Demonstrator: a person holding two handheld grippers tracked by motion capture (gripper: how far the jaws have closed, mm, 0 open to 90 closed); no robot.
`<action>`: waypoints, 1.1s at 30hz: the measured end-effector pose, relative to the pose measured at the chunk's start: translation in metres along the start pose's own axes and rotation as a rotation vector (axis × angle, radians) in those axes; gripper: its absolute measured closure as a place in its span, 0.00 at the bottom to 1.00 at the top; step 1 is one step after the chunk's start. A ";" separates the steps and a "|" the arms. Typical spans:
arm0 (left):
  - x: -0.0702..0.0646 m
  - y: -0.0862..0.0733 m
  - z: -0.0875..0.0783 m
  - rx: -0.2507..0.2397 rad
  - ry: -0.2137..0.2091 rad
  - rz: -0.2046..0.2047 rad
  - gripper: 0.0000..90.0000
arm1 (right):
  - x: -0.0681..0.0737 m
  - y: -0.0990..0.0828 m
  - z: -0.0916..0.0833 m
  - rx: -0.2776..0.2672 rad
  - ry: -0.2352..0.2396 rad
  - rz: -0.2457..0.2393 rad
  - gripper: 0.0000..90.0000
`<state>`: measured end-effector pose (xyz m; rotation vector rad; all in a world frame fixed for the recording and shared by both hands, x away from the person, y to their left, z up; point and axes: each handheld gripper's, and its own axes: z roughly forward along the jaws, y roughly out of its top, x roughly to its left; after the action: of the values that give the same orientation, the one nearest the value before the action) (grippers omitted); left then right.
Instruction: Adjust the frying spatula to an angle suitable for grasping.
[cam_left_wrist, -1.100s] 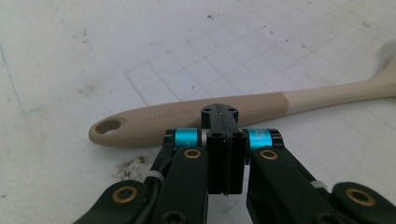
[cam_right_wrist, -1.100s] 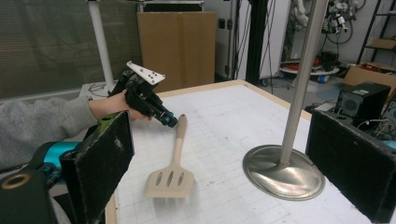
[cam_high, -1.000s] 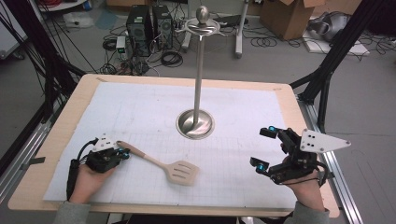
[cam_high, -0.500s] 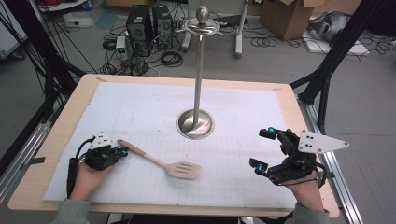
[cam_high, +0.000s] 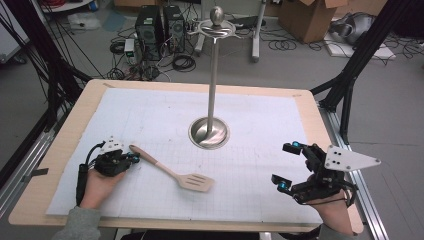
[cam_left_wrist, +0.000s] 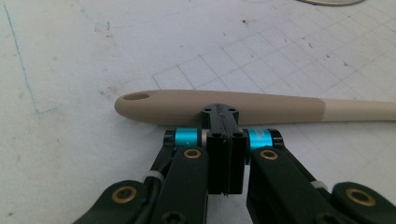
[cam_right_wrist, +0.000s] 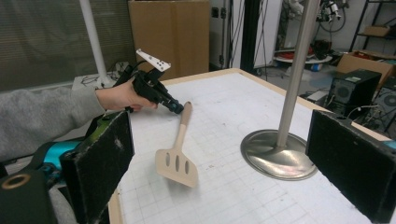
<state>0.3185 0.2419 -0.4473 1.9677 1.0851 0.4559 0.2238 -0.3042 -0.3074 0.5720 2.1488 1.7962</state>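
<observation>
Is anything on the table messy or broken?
Nothing looks broken or spilled. The spatula lies flat on the white mat instead of hanging on the metal stand, and the mat has a few small dark marks.

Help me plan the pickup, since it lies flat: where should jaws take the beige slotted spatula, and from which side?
Probably the handle end of the beige slotted spatula, near its hanging hole, coming from above with jaws across its width. The handle is narrow and straight; the blade is broad and lies flat.

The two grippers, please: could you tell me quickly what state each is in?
Left gripper: shut, tips by the spatula handle, holding nothing.
Right gripper: open, empty.
</observation>
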 end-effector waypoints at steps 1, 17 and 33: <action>0.000 0.001 0.001 0.002 0.002 0.002 1.00 | 0.001 -0.001 -0.003 0.000 -0.010 -0.002 0.08; 0.004 0.016 0.014 0.035 0.000 0.090 1.00 | 0.011 -0.006 -0.019 0.015 -0.049 0.010 0.08; 0.007 0.023 0.027 0.021 -0.009 0.070 1.00 | 0.016 -0.009 -0.029 0.021 -0.080 0.002 0.08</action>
<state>0.3513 0.2277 -0.4454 2.0291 1.0210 0.4742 0.1955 -0.3230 -0.3106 0.6397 2.1169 1.7241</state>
